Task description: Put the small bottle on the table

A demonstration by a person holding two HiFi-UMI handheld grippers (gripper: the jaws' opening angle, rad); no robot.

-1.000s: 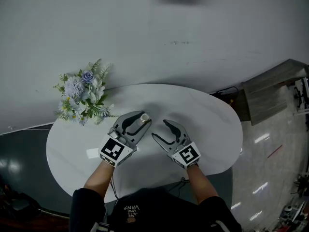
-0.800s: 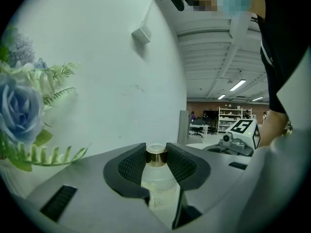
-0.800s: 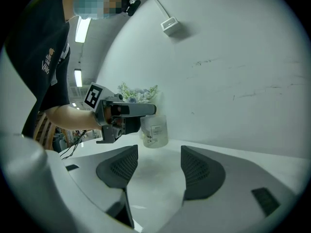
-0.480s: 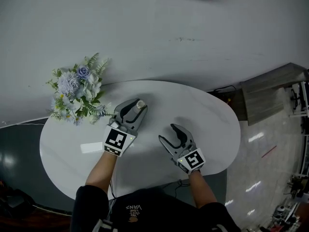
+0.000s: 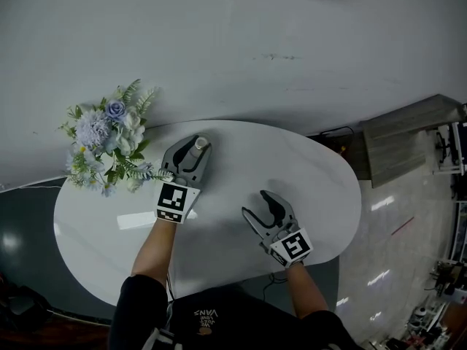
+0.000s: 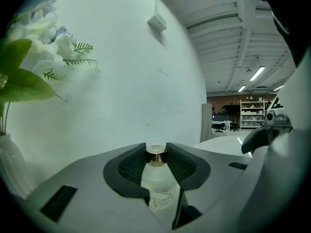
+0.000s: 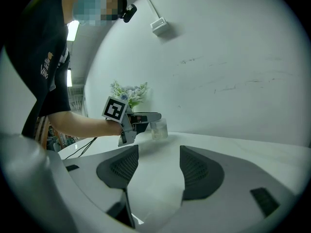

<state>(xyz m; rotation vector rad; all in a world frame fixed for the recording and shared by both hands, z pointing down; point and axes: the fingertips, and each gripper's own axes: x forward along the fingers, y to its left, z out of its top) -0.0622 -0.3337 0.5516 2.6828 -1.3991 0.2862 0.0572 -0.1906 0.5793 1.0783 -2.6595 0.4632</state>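
Observation:
The small clear bottle (image 5: 198, 145) with a gold collar stands upright between the jaws of my left gripper (image 5: 195, 147), which is shut on it over the far left part of the round white table (image 5: 321, 188). In the left gripper view both pads squeeze the bottle (image 6: 158, 186) just below its cap. From the right gripper view the bottle (image 7: 159, 129) hangs low over the tabletop; whether it touches I cannot tell. My right gripper (image 5: 257, 204) stands open and holds nothing, near the table's front edge, well apart from the bottle.
A bouquet of blue and white flowers (image 5: 102, 141) stands at the table's far left, just beside the left gripper. A flat white slip (image 5: 139, 220) lies by my left wrist. A grey wall runs behind the table; shiny floor and a wooden cabinet (image 5: 408, 133) lie to the right.
My left gripper has carried the bottle away from me and leftwards, towards the flowers. The right gripper has drawn back towards the front edge, widening the gap between the two.

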